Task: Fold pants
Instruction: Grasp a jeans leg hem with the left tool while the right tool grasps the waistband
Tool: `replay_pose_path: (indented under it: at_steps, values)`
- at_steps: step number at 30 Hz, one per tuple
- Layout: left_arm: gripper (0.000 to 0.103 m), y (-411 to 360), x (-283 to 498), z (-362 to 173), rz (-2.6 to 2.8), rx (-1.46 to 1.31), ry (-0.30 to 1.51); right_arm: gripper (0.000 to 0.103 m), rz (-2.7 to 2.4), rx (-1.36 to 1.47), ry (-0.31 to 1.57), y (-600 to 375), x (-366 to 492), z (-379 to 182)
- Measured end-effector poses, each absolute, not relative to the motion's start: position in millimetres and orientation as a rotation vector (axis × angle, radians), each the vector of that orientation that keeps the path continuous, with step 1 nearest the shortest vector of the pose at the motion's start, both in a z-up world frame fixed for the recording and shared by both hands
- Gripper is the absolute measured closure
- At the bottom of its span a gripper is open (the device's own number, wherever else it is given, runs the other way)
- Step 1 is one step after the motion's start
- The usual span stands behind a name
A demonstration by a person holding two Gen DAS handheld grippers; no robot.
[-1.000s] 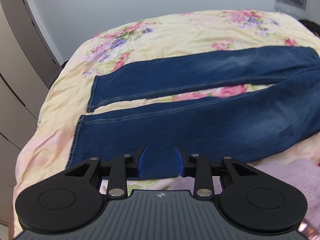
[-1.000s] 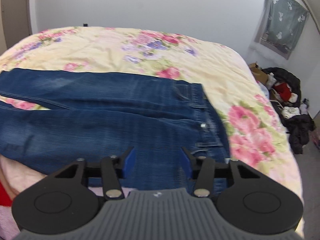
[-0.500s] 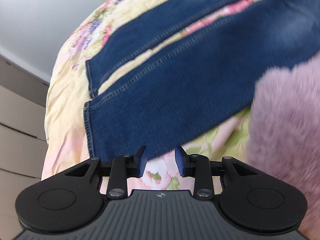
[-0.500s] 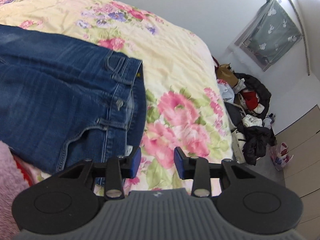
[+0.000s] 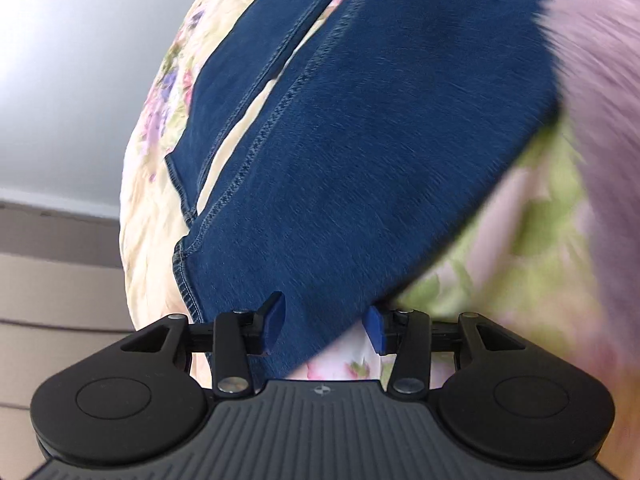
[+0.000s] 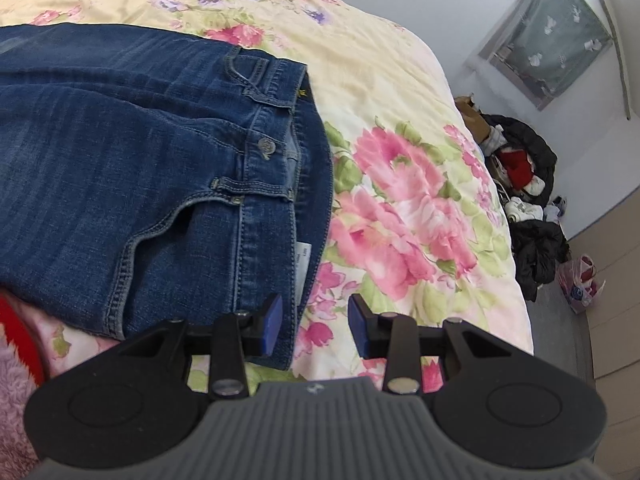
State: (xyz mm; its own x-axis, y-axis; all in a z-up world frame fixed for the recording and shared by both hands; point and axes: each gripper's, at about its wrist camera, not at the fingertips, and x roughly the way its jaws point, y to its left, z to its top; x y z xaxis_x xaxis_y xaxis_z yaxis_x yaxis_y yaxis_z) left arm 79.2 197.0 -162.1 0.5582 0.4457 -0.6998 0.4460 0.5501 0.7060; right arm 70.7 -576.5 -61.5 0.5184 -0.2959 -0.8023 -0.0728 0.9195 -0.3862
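Note:
Blue jeans lie flat on a floral bedspread. In the left wrist view the two legs [image 5: 360,168] run away from me, with the near leg's hem corner between my fingers. My left gripper [image 5: 325,324] is open around that hem corner, close over the cloth. In the right wrist view the waistband [image 6: 276,184] with its button faces right. My right gripper [image 6: 314,324] is open at the near waistband corner, left pad over the denim edge, right pad over the bedspread.
The floral bedspread [image 6: 400,208] covers the bed, whose right edge drops to the floor. A pile of dark clothes and bags [image 6: 528,200] lies on the floor at right. A fuzzy pink sleeve [image 5: 600,80] fills the left wrist view's right side. Wardrobe panels [image 5: 52,280] stand left.
Both grippers have dropped closer to the jeans. The left now straddles the near leg's hem corner with wider jaws. The right has moved to the near waistband corner.

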Motion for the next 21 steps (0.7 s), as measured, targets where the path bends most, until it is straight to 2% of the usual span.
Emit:
replay_pose_path:
  at_steps: [1, 2, 6, 10, 21]
  values:
    - [0.064, 195.6, 81.9, -159.3, 0.007, 1.004, 1.03, 0.071, -0.126, -0.406, 1.023, -574.7, 70.5, -60.2]
    - [0.079, 195.2, 84.3, -155.2, 0.006, 0.968, 1.033, 0.071, -0.107, -0.417, 1.02, -572.1, 69.4, -58.6]
    - [0.094, 194.5, 91.4, -128.3, 0.069, 0.852, 0.966, 0.071, -0.039, -0.462, 1.019, -563.7, 62.9, -56.7]
    - [0.098, 189.2, 98.6, -97.0, 0.13, 0.765, 0.904, 0.071, 0.041, -0.55, 1.029, -552.8, 52.4, -64.4]
    - [0.099, 185.6, 123.4, -36.0, 0.283, 0.544, 0.87, 0.071, 0.261, -0.831, 1.008, -520.1, 21.7, -96.1]
